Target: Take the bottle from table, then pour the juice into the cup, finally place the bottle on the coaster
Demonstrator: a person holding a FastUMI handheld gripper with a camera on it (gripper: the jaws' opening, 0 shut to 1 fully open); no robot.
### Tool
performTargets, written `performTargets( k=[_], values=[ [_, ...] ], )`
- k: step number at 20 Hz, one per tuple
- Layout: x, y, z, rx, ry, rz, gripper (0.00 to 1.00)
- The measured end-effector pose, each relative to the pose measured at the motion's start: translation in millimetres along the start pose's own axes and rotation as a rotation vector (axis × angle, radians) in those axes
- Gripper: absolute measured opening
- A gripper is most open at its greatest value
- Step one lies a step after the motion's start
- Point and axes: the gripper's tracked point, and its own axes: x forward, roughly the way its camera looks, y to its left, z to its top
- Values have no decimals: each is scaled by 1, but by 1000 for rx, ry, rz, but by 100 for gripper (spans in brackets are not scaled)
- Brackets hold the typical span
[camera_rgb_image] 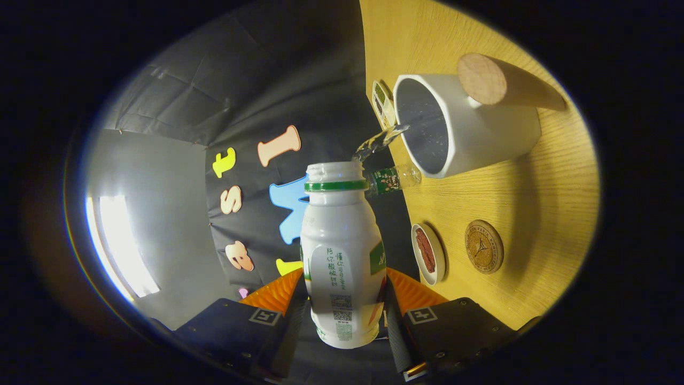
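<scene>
While the gripper [346,310] is tipped over on its side, its two fingers [278,291] press on the bottle [342,251] from both sides, low on its body. The bottle is white with a green ring under its open mouth, and it has no cap on. It sits between the fingers and points away from them, toward the cup [470,128].

A thin clear stream [380,140] runs from the bottle's mouth across to the cup. It lands just inside the cup's rim. The cup is white outside and dark inside, with small drops on the inner wall. It stands on the yellow wood table [550,187], close to the table's edge. A round wooden handle [483,79] sticks out from the cup's side.

Just beyond the bottle's mouth, at the table's edge, is a small clear bottle [393,179] with a green label. A small packet [382,101] lies by the cup at the same edge.

Nearer the fingers, a small white dish [427,254] with something brown in it sits by the table's edge. Beside it, farther in from the edge, lies the round brown coaster [484,247]. Nothing is on the coaster.
</scene>
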Motion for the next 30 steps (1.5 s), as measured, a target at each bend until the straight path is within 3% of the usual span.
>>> performTargets(
  k=[30],
  values=[
    [3,17,6,153,-43,50,70]
  ],
)
